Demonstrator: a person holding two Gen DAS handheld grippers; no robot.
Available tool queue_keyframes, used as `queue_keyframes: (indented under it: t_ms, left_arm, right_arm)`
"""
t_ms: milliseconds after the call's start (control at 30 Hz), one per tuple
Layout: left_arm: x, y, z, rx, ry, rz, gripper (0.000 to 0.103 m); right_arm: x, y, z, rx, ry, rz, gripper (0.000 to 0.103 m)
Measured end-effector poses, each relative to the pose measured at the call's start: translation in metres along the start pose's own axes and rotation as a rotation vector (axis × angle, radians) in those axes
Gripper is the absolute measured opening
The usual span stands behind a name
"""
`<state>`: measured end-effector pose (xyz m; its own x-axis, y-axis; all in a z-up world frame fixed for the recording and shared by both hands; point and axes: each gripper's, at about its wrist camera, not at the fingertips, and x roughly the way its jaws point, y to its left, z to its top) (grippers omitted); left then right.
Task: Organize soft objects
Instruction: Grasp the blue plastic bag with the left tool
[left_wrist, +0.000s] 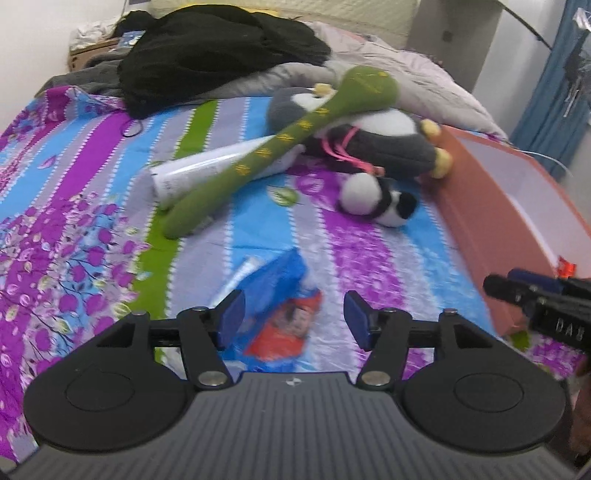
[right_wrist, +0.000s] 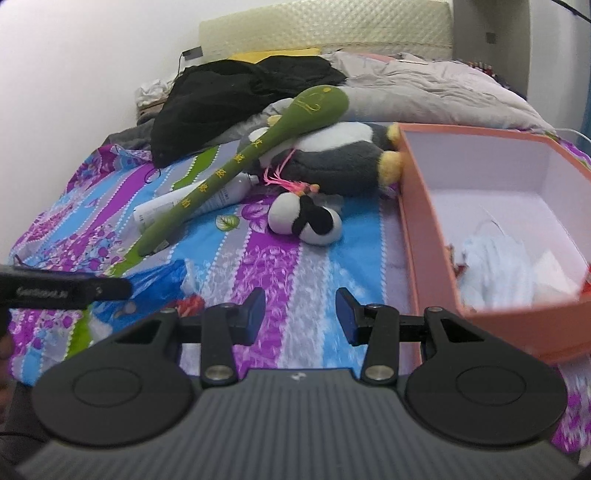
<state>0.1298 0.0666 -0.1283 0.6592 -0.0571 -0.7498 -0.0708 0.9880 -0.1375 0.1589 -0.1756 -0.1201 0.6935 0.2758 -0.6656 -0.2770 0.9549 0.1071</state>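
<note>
- Our left gripper (left_wrist: 293, 319) hangs over the blue packet (left_wrist: 284, 295) on the bed (left_wrist: 92, 229), fingers apart with nothing between them; we judge this the next pick, so we should lower squarely and pinch its bunched middle.
- Our right gripper (right_wrist: 301, 317) has fingers apart, empty, beside the orange box (right_wrist: 424, 236), which holds white soft items.
- The small panda plush (right_wrist: 304, 219), penguin plush (right_wrist: 332, 162) and green plush stick (right_wrist: 236, 162) lie well ahead.
- The stick's yellow characters and the white tube's (right_wrist: 192, 206) print are too blurred to read.

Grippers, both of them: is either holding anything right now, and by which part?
Nothing is held. The left gripper is open above a blue packet; the right gripper is open over the bedsheet.
</note>
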Motion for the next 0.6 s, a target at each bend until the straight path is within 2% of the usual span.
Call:
queue_keyframes:
  t_ms: [100, 167, 200, 333, 467, 600]
  left_arm:
    - [0.012, 0.012, 0.003, -0.003, 0.004, 0.022, 0.065]
    - [0.02, 0.018, 0.004, -0.005, 0.015, 0.032, 0.065]
    - [0.025, 0.021, 0.004, -0.003, 0.024, 0.034, 0.065]
    - [0.045, 0.027, 0.0, 0.005, 0.061, 0.04, 0.065]
    - [0.058, 0.032, -0.003, -0.017, 0.054, 0.061, 0.065]
    - [0.071, 0.033, -0.005, -0.035, 0.071, 0.048, 0.065]
  right_arm:
    - [0.023, 0.002, 0.011, -0.014, 0.008, -0.008, 0.045]
    - [0.037, 0.001, 0.017, -0.018, 0.011, -0.019, 0.059]
    - [0.044, 0.0, 0.019, -0.014, 0.009, -0.023, 0.062]
    - [0.07, -0.002, 0.025, -0.019, 0.021, -0.021, 0.063]
    - [0.096, -0.005, 0.031, -0.022, 0.031, -0.031, 0.062]
    - [0.121, -0.007, 0.039, -0.034, 0.034, -0.05, 0.062]
